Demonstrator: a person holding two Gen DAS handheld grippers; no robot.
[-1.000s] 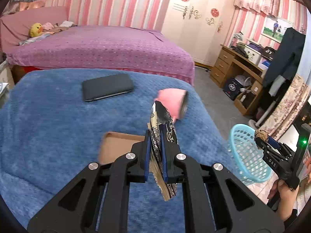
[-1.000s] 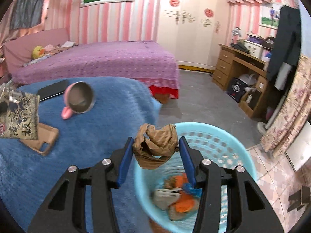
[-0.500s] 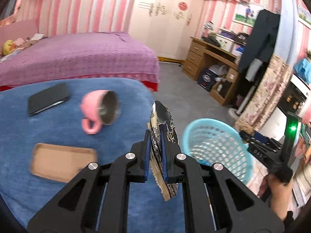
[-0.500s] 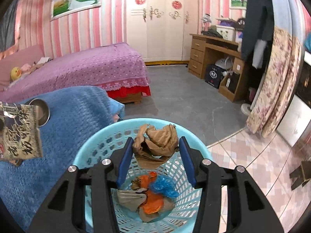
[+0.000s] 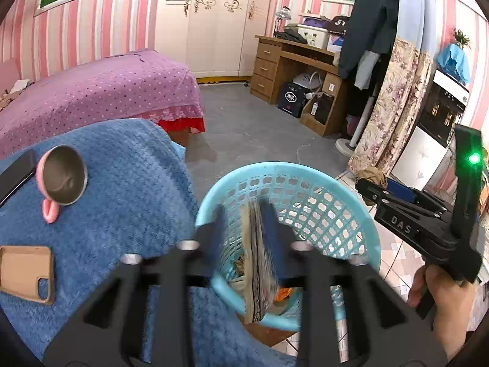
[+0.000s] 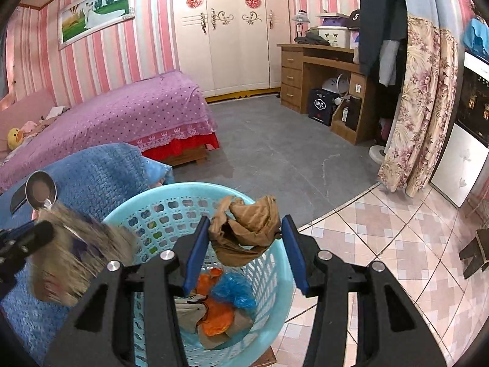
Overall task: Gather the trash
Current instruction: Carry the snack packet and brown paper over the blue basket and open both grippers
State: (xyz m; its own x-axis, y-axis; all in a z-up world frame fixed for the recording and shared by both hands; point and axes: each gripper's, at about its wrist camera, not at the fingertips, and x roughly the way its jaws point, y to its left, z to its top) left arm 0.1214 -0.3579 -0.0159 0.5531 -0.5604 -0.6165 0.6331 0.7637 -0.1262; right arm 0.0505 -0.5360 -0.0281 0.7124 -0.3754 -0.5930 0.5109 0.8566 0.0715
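Observation:
A light blue plastic basket (image 5: 333, 183) (image 6: 275, 302) stands beside the blue-covered table and holds orange, blue and brown trash. My left gripper (image 5: 247, 232) is over the basket, its jaws spread a little, with a dark printed snack packet (image 5: 256, 263) between them; the frame is blurred. In the right wrist view the packet (image 6: 73, 257) is a blur at the basket's left rim. My right gripper (image 6: 244, 241) is shut on a crumpled brown wrapper (image 6: 247, 229) above the basket; it also shows in the left wrist view (image 5: 369, 177).
On the blue blanket (image 5: 128, 195) lie a pink mug (image 5: 61, 180) on its side, a brown phone case (image 5: 27, 272) and a black phone (image 5: 15, 174). A purple bed (image 5: 101, 88), a wooden desk (image 5: 293, 67) and grey floor lie beyond.
My left gripper swung right from over the table to above the basket with the packet, and its jaws have spread. My right gripper stayed over the basket with the brown wrapper.

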